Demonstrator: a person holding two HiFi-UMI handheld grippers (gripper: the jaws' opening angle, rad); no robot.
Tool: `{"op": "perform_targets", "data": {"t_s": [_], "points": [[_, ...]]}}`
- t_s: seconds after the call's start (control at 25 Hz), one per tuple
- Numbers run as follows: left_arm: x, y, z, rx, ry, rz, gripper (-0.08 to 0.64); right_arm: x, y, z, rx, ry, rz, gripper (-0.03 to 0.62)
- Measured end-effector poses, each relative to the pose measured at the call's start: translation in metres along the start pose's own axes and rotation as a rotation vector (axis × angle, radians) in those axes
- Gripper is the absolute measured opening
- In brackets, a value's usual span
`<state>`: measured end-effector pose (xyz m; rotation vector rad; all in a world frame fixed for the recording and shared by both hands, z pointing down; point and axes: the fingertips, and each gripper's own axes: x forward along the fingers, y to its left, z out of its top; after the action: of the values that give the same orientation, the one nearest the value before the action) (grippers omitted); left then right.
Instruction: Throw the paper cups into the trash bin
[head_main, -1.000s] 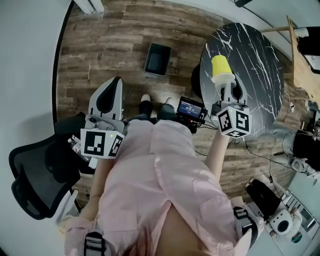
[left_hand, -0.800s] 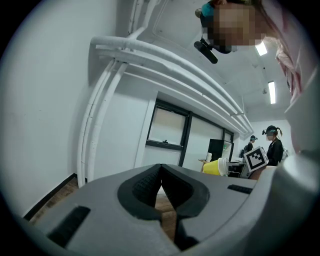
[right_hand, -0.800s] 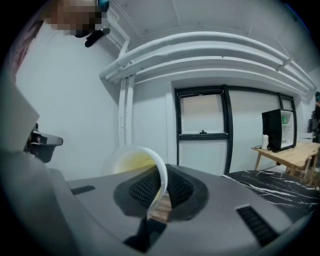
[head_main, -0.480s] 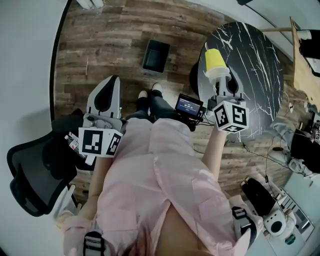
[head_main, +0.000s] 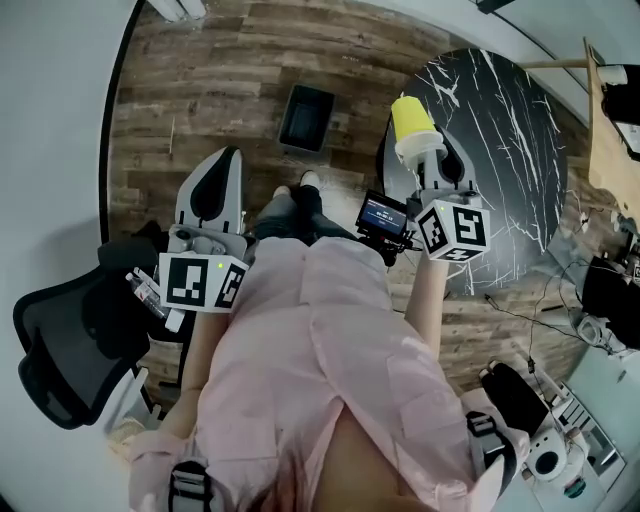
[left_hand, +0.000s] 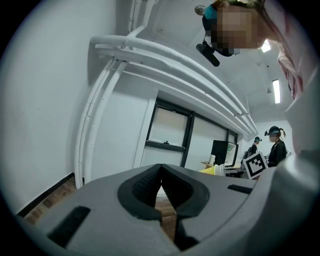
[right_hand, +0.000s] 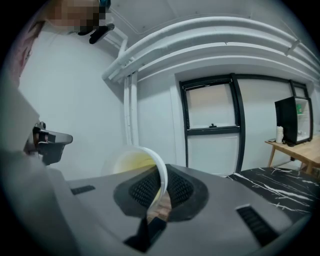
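A yellow paper cup (head_main: 413, 120) is pinched by its rim in my right gripper (head_main: 421, 158), which is shut on it and holds it over the left edge of the round black marble table (head_main: 505, 140). In the right gripper view the cup's white rim (right_hand: 159, 172) runs between the pads, its opening facing left. The dark rectangular trash bin (head_main: 306, 117) stands on the wood floor, left of the cup. My left gripper (head_main: 230, 160) hangs shut and empty at the left, below the bin; its tips meet in the left gripper view (left_hand: 161, 182), where the cup (left_hand: 214, 170) shows at the right.
A black office chair (head_main: 70, 340) stands at the lower left. A small screen device (head_main: 383, 215) hangs at the person's waist. Cables and gear (head_main: 560, 420) lie on the floor at the right. Two people (left_hand: 275, 147) stand far off by a wooden desk (right_hand: 295, 147).
My right gripper has carried the yellow cup leftward, from over the table top to its left edge, nearer the bin. The left gripper has shifted only slightly.
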<state>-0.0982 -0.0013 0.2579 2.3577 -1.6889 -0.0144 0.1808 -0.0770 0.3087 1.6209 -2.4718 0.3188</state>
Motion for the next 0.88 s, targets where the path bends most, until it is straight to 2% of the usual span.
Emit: {"op": "perform_targets", "data": {"t_s": [0.44,0.88], "points": [[0.001,-0.006,-0.009,-0.015,0.025,0.004,0.015,-0.007,-0.013,-0.009,-0.003,0.037,-0.007,0.041],[-0.007,0.026,0.004,-0.015,0.029,0.026,0.015,0.02,0.014,0.004,-0.016,0.032,0.014,0.041]]}}
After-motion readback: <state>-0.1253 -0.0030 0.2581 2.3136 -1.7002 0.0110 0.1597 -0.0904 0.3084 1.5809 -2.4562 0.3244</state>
